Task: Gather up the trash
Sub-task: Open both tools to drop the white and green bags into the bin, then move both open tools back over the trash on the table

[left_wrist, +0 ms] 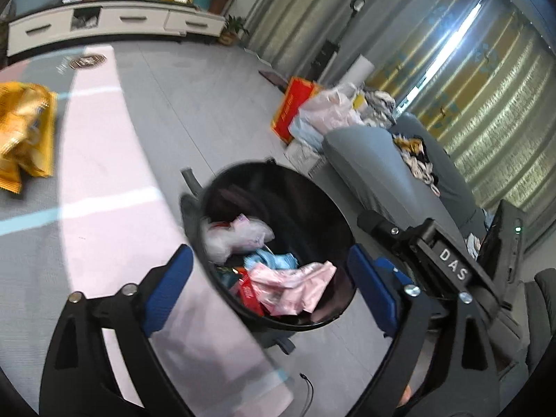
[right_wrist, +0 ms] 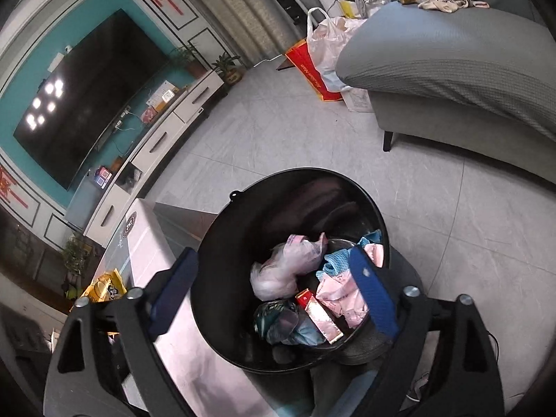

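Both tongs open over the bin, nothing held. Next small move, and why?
Probably swing the left tongs toward the yellow snack bags on the table. Both tongs, the right tongs too, hang open and empty above the black bin, which already holds wrappers, while the bags lie uncollected.
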`<state>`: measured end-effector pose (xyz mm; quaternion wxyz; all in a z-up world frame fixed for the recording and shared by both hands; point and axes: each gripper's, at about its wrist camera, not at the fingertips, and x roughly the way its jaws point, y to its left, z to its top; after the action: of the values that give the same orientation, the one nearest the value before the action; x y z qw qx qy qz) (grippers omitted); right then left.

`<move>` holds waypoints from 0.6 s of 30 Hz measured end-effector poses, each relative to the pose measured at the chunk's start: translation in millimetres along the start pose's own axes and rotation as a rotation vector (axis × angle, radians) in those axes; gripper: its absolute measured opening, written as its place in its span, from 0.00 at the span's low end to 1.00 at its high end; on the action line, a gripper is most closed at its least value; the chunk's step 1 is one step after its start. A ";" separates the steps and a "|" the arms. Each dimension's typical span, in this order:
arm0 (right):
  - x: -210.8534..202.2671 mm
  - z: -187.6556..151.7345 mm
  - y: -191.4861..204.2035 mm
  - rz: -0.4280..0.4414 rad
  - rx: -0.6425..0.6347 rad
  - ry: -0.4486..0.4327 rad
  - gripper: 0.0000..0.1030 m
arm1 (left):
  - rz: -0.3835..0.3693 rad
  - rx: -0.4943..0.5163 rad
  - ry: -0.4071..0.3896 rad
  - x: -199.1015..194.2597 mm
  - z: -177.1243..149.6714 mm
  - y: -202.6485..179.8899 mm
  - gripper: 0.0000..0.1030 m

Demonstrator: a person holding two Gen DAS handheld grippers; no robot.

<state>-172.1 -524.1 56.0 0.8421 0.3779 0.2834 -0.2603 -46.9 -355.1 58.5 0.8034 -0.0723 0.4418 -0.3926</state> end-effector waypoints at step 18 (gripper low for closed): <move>-10.0 -30.6 108.2 0.111 -0.275 -0.075 0.97 | 0.449 -0.190 -0.286 -205.7 -23.2 171.2 0.97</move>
<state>-117.1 -435.3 98.7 0.9090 0.2641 0.2633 -0.1860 -29.6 -90.2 99.7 0.9140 -0.1024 0.3639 -0.1475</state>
